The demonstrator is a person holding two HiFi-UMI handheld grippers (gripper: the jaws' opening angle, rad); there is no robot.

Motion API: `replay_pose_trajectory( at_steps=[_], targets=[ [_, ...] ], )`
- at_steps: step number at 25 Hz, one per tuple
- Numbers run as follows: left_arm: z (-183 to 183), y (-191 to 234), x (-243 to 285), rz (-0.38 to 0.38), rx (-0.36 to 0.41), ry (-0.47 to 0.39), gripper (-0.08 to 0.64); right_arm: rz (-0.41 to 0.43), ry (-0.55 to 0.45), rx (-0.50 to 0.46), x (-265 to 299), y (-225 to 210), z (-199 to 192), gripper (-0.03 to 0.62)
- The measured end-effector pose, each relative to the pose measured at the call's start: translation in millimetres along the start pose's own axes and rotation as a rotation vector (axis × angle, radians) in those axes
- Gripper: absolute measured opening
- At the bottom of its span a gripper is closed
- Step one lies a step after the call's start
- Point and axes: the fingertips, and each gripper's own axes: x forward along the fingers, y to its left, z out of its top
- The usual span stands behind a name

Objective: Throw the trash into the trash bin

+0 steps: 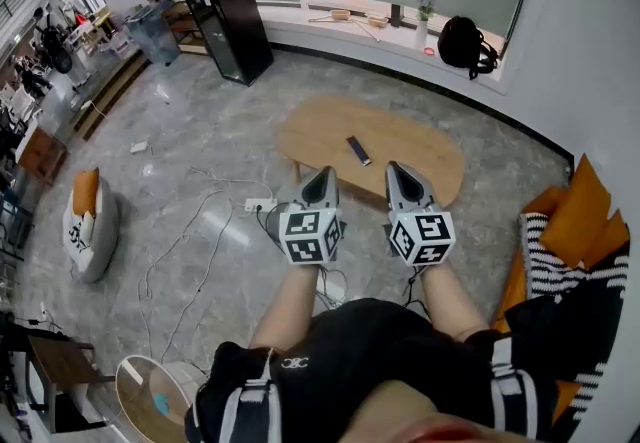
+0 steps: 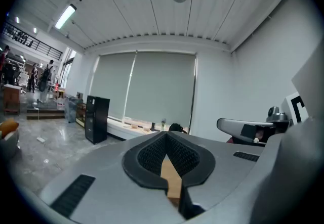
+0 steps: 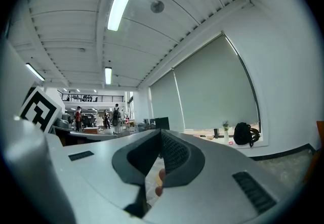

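Both grippers are held level in front of my body, side by side, pointing at a low oval wooden table [image 1: 400, 146]. My left gripper [image 1: 322, 176] has its jaws together with nothing between them, and so does my right gripper [image 1: 398, 172]. In the left gripper view the tips of the left gripper [image 2: 166, 136] meet and only the table's wood shows through the slit below. In the right gripper view the right gripper [image 3: 159, 134] is likewise shut and empty. A round white bin [image 1: 150, 393] stands on the floor at my lower left. Small white scraps [image 1: 139, 146] lie on the floor far left.
A dark remote [image 1: 358, 150] lies on the table. White cables and a power strip [image 1: 260, 203] trail over the floor beside a clear plastic item [image 1: 222, 224]. A black cabinet [image 1: 232, 23] stands at the back, orange cushions [image 1: 578, 216] at my right, a floor cushion [image 1: 88, 221] at the left.
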Motion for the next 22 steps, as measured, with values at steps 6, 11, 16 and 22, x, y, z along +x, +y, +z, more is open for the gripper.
replay_pose_trajectory(
  at_steps=[6, 11, 16, 22],
  targets=[
    [1.6, 17.6, -3.5, -0.006, -0.006, 0.001, 0.012, -0.007, 0.007, -0.031, 11.5, 16.1, 0.5, 0.003],
    [2.3, 40.8, -5.1, -0.021, -0.010, -0.004, 0.012, -0.033, 0.012, -0.048, 26.7, 31.0, -3.6, 0.003],
    [-1.3, 63.4, -9.8, -0.055, -0.013, -0.003, 0.012, -0.070, 0.005, -0.051, 38.0, 48.5, -7.4, 0.003],
    [-7.8, 81.8, -5.4, -0.078, -0.020, 0.003, 0.012, -0.102, 0.022, -0.053, 50.9, 54.2, -16.8, 0.003]
  ],
)
